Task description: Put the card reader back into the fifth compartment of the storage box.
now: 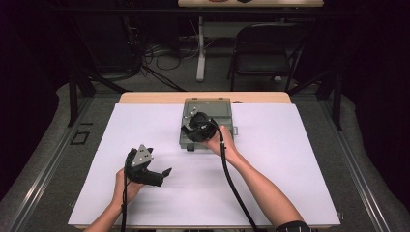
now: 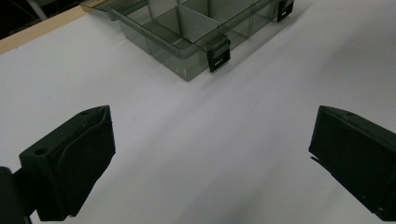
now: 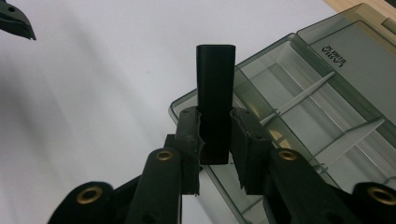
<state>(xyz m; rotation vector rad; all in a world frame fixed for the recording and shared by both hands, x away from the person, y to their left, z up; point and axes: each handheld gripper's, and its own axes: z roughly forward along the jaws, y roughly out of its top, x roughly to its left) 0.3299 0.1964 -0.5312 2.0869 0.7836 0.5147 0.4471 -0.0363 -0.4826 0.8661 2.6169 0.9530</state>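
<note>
White, matte sheeting covers the worktop point(image 1: 270, 183), with a strip of pale wood showing along its far edge. One smoky, see-through plastic organiser box point(image 1: 208, 123) lies flat near that far edge, its lid swung open; thin clear dividers split the tray into several rectangular compartments, which look empty, though glare makes that hard to confirm. Two black latches point(image 2: 218, 52) sit on its front wall. The right claw point(image 1: 196, 128) hangs over the box and pinches one smooth, black, flat-sided rectangular block point(image 3: 215, 98) between its pads, the block standing out past the jaw tips above the tray's near corner. The left claw point(image 1: 157, 175) rests near the worktop's front, well apart from the box, jaws spread wide with nothing between them.
</note>
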